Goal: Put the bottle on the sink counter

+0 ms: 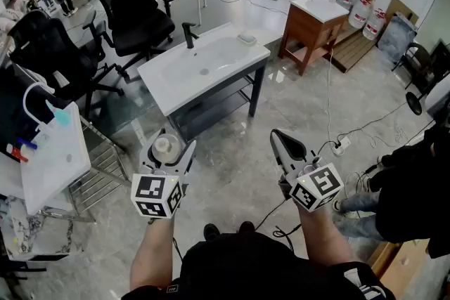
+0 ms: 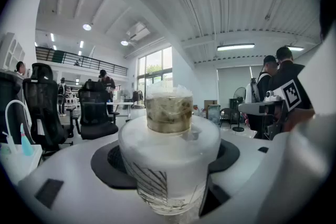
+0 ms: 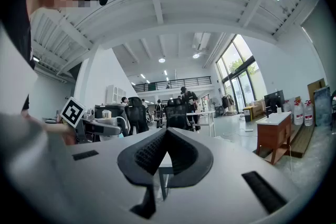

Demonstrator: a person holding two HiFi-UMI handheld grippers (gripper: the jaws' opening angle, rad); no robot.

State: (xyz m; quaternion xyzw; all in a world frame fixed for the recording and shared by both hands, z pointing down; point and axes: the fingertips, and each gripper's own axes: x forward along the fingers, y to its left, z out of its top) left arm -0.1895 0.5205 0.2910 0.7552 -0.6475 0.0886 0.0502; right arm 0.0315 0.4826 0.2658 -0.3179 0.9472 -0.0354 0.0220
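A clear bottle (image 2: pixel 169 155) with a white label wrap and a pale cap stands upright between the jaws of my left gripper (image 1: pixel 166 151), which is shut on it; in the head view the bottle (image 1: pixel 166 148) shows from above, held in the air over the floor. My right gripper (image 1: pixel 286 145) hangs beside it at the right, its black-padded jaws closed tip to tip with nothing in them (image 3: pixel 165 149). The white sink counter (image 1: pixel 176 77) with a black faucet (image 1: pixel 188 34) stands ahead, beyond both grippers.
A small soap dish (image 1: pixel 247 38) lies on the counter's far corner. Black office chairs (image 1: pixel 137 17) stand behind the counter. A wooden vanity (image 1: pixel 314 28) is at the back right. A white cart (image 1: pixel 53 158) stands left. Cables and a power strip (image 1: pixel 341 145) lie on the floor at right.
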